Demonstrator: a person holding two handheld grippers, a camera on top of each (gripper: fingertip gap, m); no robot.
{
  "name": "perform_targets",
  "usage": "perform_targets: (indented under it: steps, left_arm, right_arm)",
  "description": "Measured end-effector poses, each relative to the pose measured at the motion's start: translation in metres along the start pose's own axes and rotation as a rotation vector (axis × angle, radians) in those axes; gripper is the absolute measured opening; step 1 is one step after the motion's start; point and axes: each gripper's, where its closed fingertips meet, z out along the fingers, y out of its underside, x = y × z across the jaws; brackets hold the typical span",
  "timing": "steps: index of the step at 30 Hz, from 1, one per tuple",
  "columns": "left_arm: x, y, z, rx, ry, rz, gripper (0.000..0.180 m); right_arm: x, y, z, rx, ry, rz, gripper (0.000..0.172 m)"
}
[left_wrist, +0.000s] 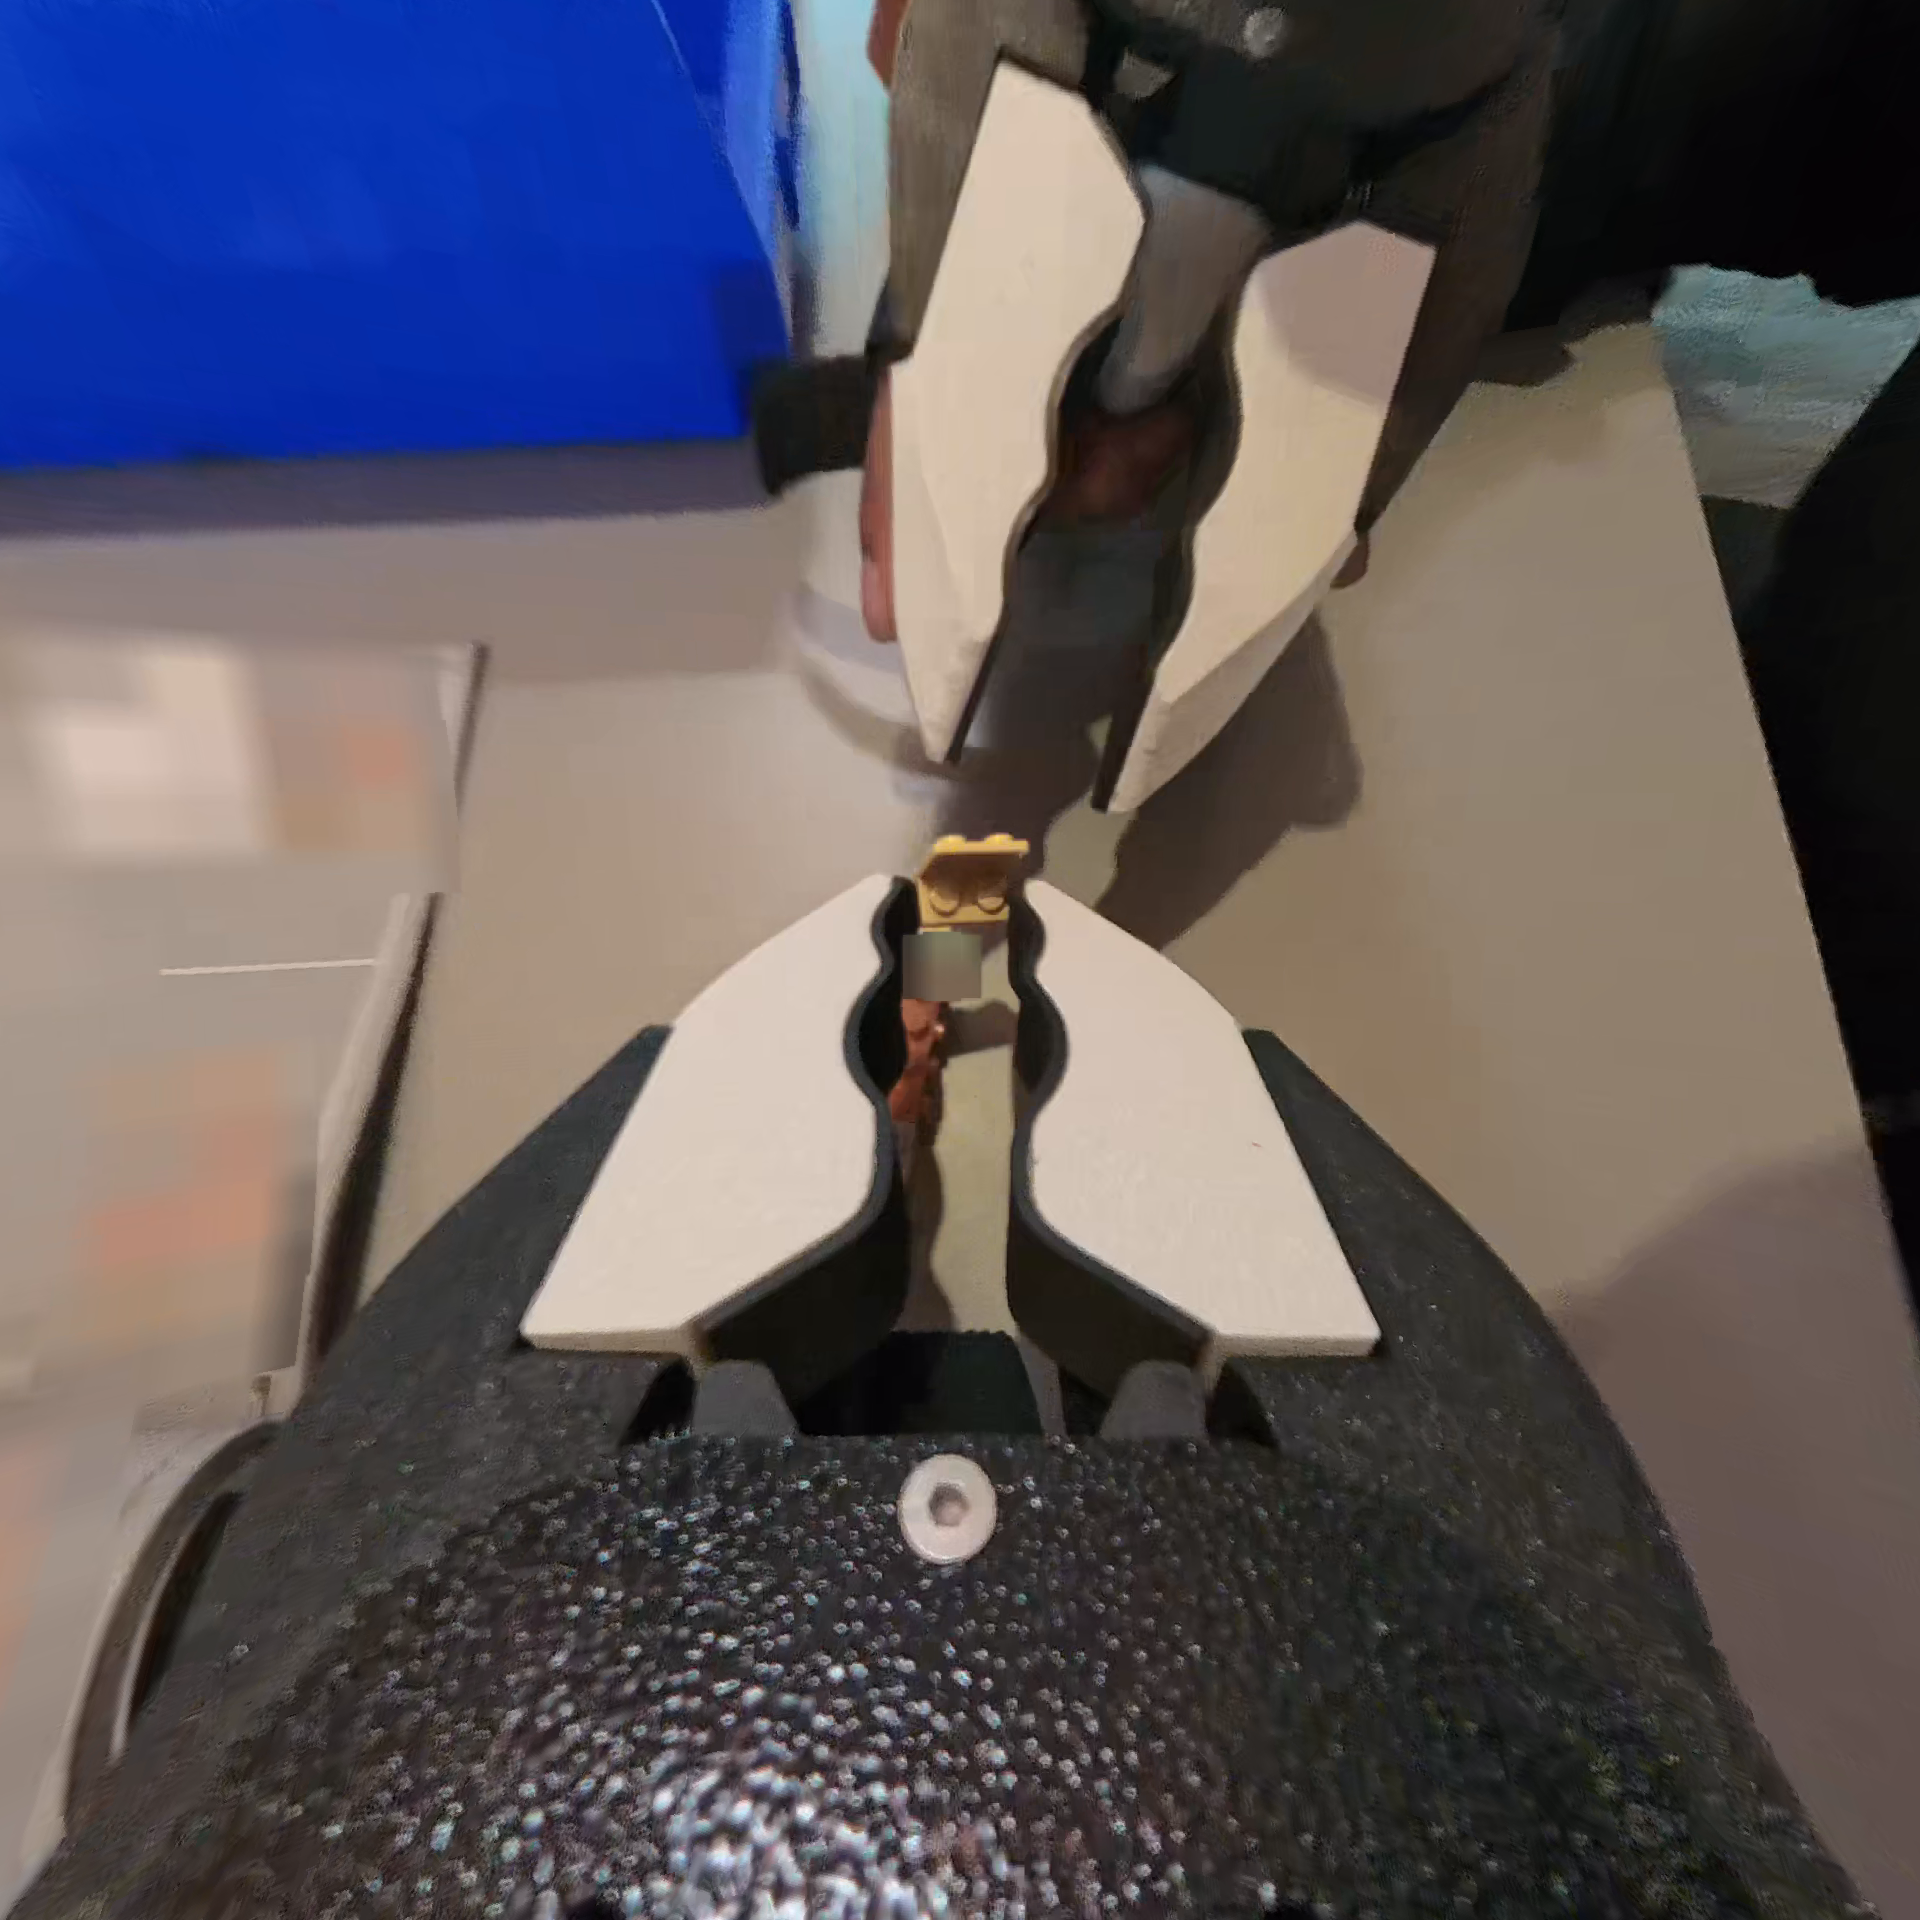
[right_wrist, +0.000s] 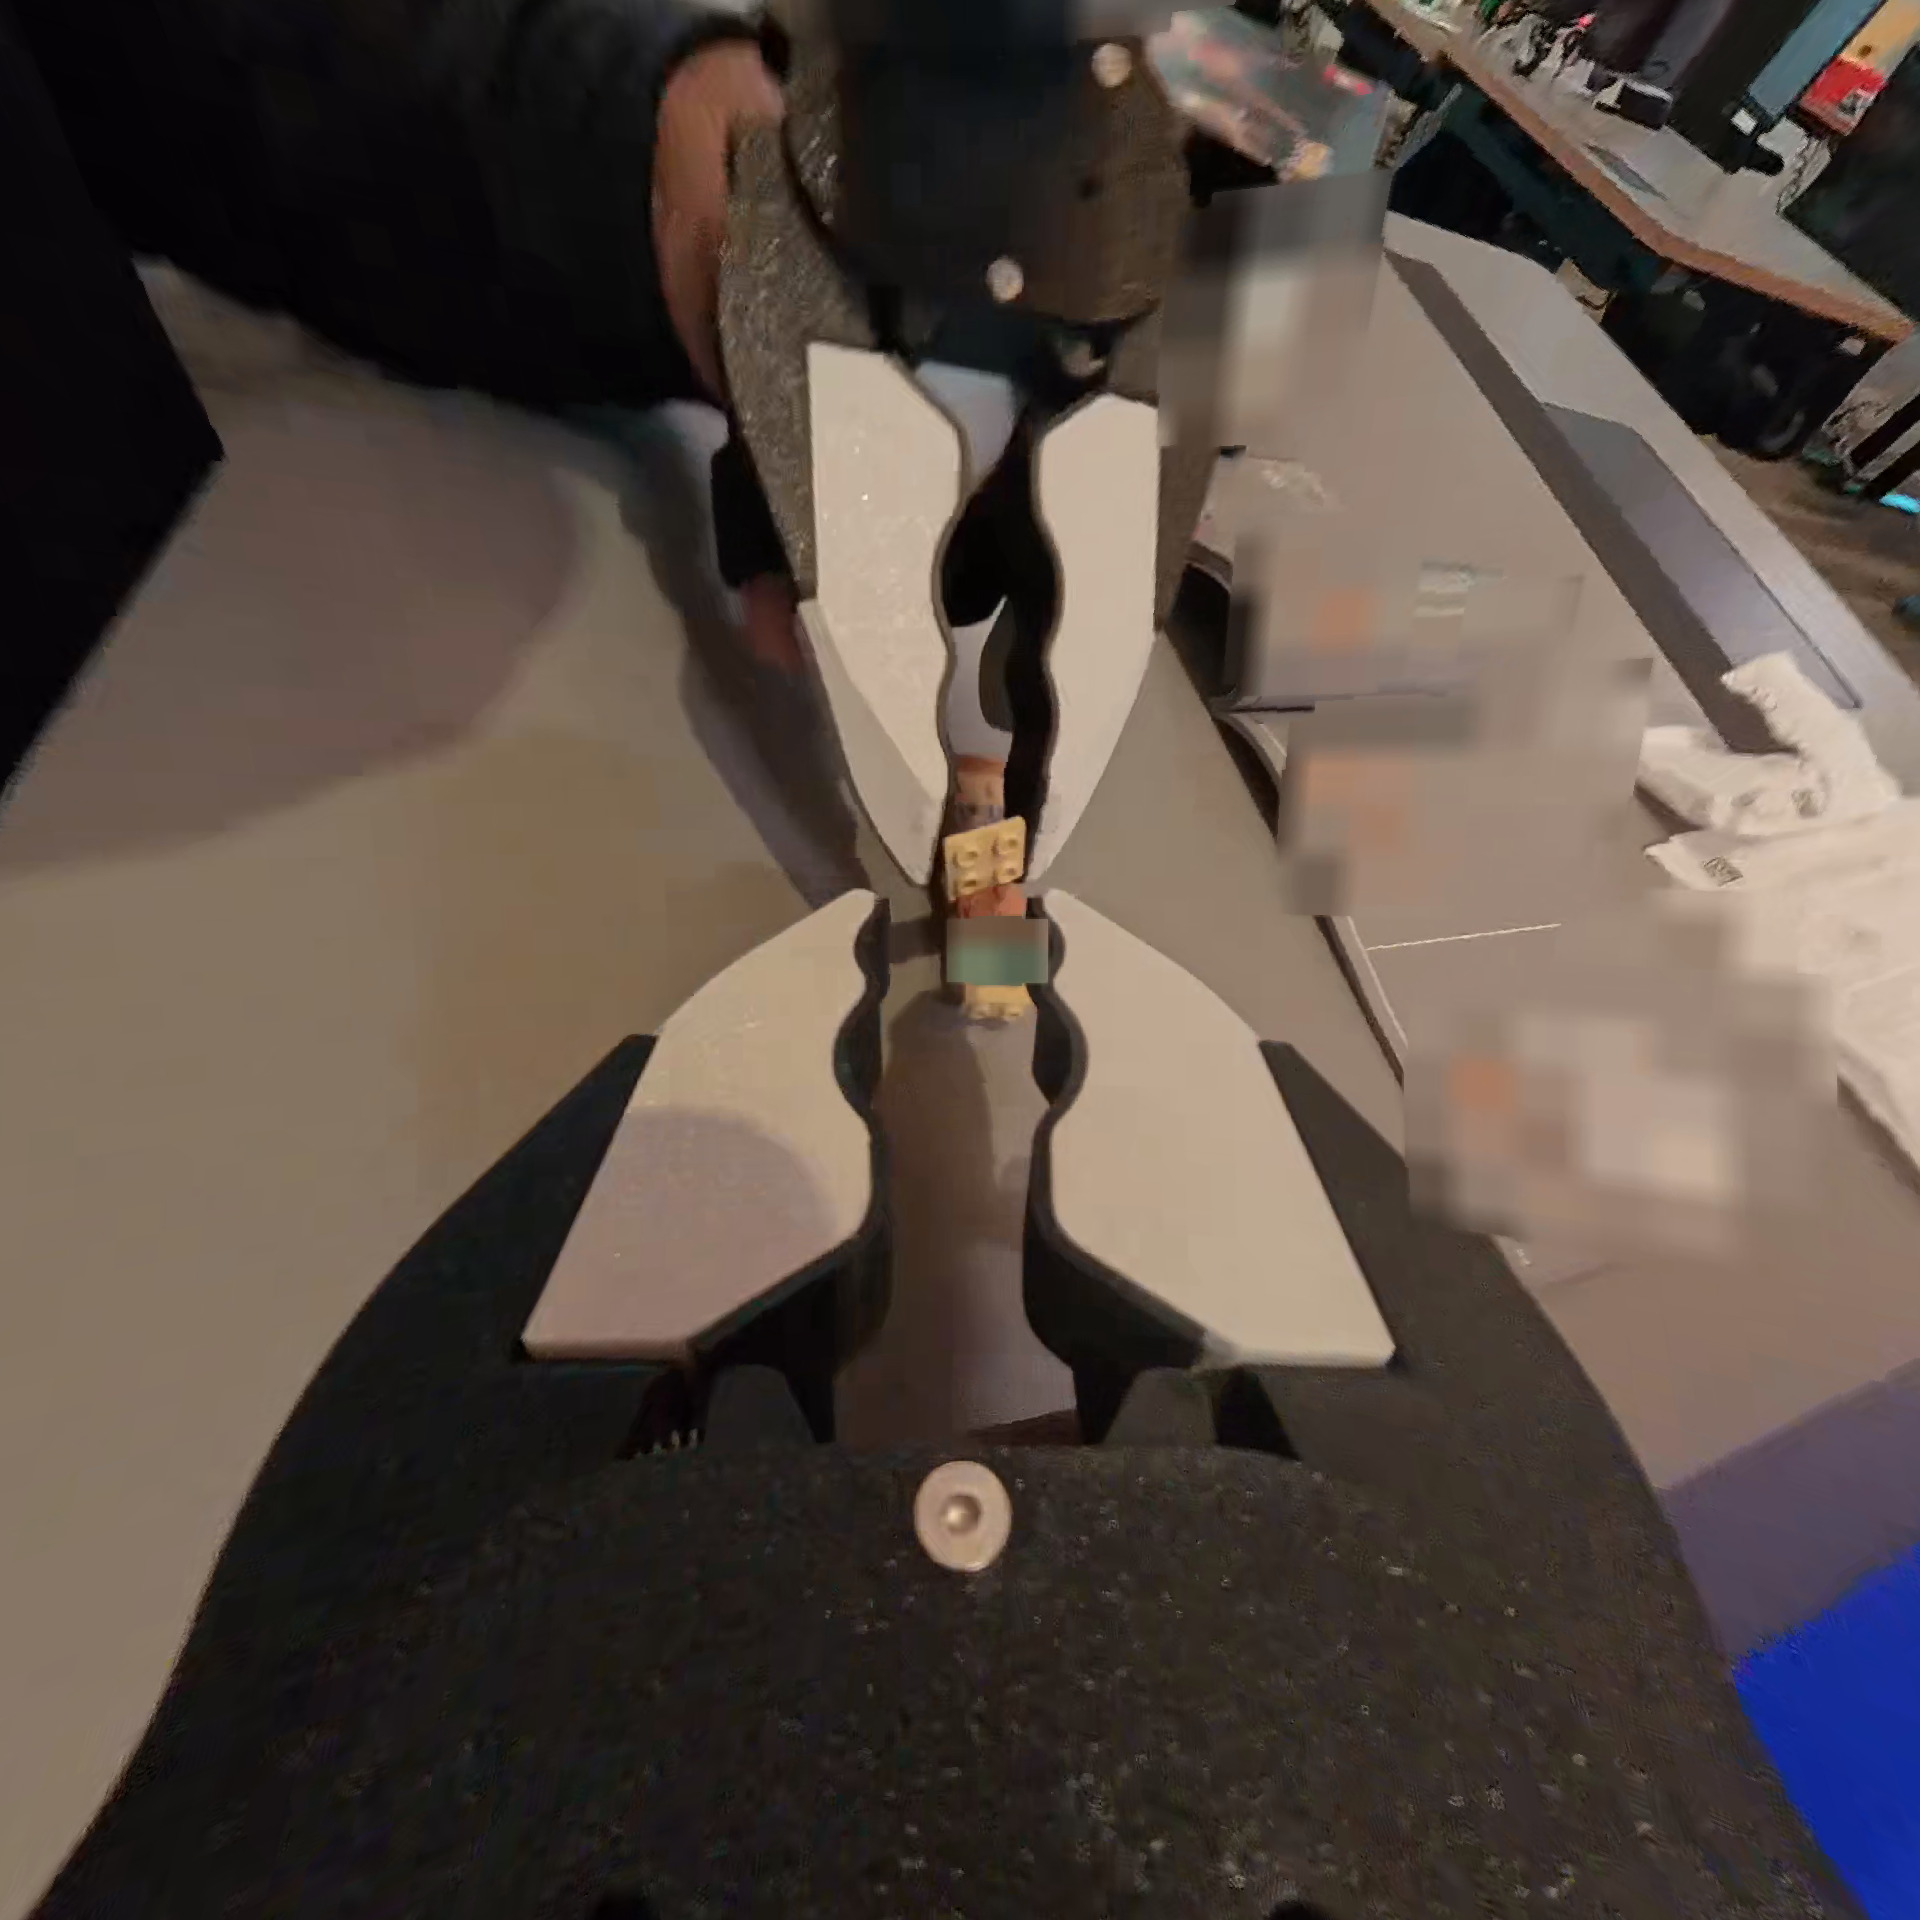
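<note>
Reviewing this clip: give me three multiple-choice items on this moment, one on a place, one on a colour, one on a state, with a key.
1. Where is the small toy-brick piece?
A. Between the left gripper's fingertips
B. Lying on the table
C. On the blue bin

2. What colour is the studded plate on that piece?
A. Green
B. Tan yellow
C. Black

3. How does the right gripper stand?
A. Shut on the piece
B. Jaws apart, short of the piece
C. Lying flat on the table

Key: 1 A, its tips flank the piece, held above the table. 2 B, the plate shows tan yellow in both views. 3 B, the left wrist view shows a gap between its tips.
</note>
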Motion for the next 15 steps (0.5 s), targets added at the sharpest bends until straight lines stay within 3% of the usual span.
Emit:
perform_targets:
  steps: [6, 15]
  left_arm:
    - [0.012, 0.014, 0.005, -0.108, 0.043, 0.026, 0.016]
    - [0.023, 0.016, 0.008, -0.15, 0.07, 0.072, 0.016]
  right_arm:
    - [-0.01, 0.004, 0.008, -0.034, -0.046, -0.039, 0.024]
    - [-0.022, 0.006, 0.013, -0.058, -0.104, -0.06, 0.022]
